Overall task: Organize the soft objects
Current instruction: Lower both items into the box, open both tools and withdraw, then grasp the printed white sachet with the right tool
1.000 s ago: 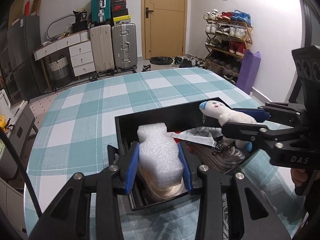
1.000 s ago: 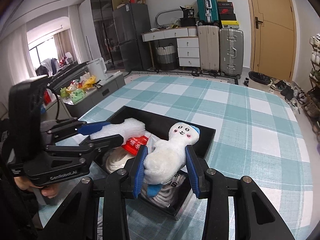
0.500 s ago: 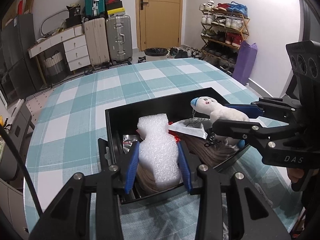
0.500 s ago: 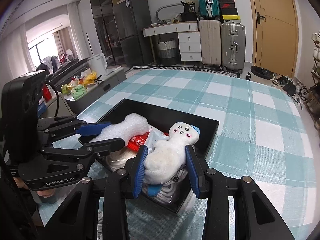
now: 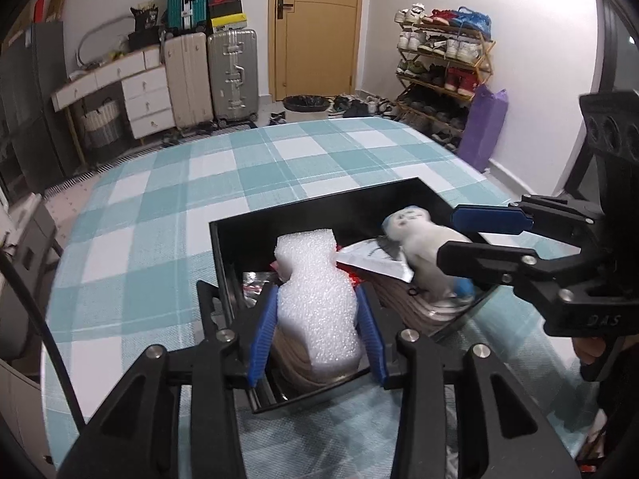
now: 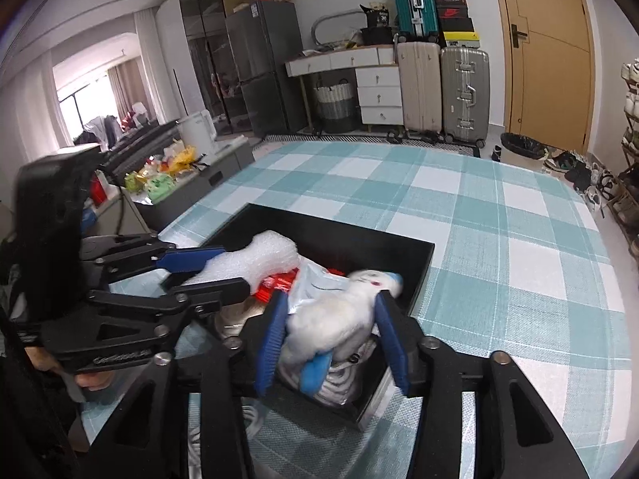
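Observation:
A black box (image 5: 319, 203) sits on the checked tablecloth, holding packets and coiled cords. My left gripper (image 5: 317, 335) has a white foam block (image 5: 315, 291) upright between its blue pads over the box's near left part. Its jaws are opening, and the pads still touch the block's sides. My right gripper (image 6: 331, 335) is also opening around a white plush doll (image 6: 335, 315) with a blue cap. The doll is blurred and tilted, with a gap at the right pad, and rests on the box's contents. From the left wrist, the doll (image 5: 423, 243) lies between the right gripper's (image 5: 449, 235) fingers.
Under the toys lie a red packet (image 6: 275, 283), a silvery bag (image 5: 371, 257) and beige coils (image 5: 419, 299). The teal checked table (image 5: 179, 215) stretches beyond the box. A person's hand (image 6: 92, 379) holds the left gripper. Suitcases, drawers, a door and a shoe rack stand far behind.
The right jaws have spread and the doll has slipped and tipped to the right between them. The left pads have parted slightly around the foam. Both hands stay over the box.

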Demonstrator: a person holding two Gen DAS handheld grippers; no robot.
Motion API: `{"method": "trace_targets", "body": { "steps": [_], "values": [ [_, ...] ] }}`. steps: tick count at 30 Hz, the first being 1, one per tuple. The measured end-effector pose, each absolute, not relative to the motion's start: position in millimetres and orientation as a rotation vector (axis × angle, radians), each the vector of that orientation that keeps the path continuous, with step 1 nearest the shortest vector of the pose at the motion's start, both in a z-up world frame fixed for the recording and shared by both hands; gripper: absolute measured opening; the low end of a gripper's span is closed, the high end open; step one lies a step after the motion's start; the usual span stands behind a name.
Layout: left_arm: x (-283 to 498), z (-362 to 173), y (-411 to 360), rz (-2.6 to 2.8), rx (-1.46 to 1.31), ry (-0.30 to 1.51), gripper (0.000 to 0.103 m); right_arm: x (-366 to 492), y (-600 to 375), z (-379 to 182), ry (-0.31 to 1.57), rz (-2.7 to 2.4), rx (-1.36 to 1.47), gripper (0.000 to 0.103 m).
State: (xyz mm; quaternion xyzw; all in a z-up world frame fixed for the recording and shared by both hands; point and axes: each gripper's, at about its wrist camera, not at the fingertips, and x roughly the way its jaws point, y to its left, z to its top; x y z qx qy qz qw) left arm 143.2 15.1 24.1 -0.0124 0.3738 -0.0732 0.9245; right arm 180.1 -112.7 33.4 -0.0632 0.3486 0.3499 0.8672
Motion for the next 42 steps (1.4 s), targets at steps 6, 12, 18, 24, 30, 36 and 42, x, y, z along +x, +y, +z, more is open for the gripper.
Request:
{"method": "trace_targets", "body": {
  "steps": [6, 12, 18, 24, 30, 36, 42],
  "values": [
    [124, 38, 14, -0.134, -0.016, 0.718, 0.077, 153, -125, 50, 0.668, 0.730, -0.151, 0.084],
    [103, 43, 19, -0.103, -0.011, 0.697, 0.100, 136, -137, 50, 0.684, 0.717, -0.154, 0.102],
    [82, 43, 24, -0.093, -0.052, 0.679, 0.103, 120, -141, 38, 0.705, 0.671, -0.185, 0.102],
    [70, 42, 19, -0.090, -0.041, 0.676, 0.103, 115, -138, 32, 0.732, 0.648, -0.220, 0.102],
    [63, 41, 12, -0.085, -0.010, 0.680, 0.103, 108, -133, 18, 0.813, 0.658, -0.275, 0.102],
    [59, 45, 7, -0.090, 0.001, 0.672, 0.103, 109, -128, 6, 0.874, 0.649, -0.326, 0.102],
    [58, 39, 3, -0.096, 0.024, 0.695, 0.103, 106, -125, -1, 0.900, 0.658, -0.357, 0.102]
  ]
}}
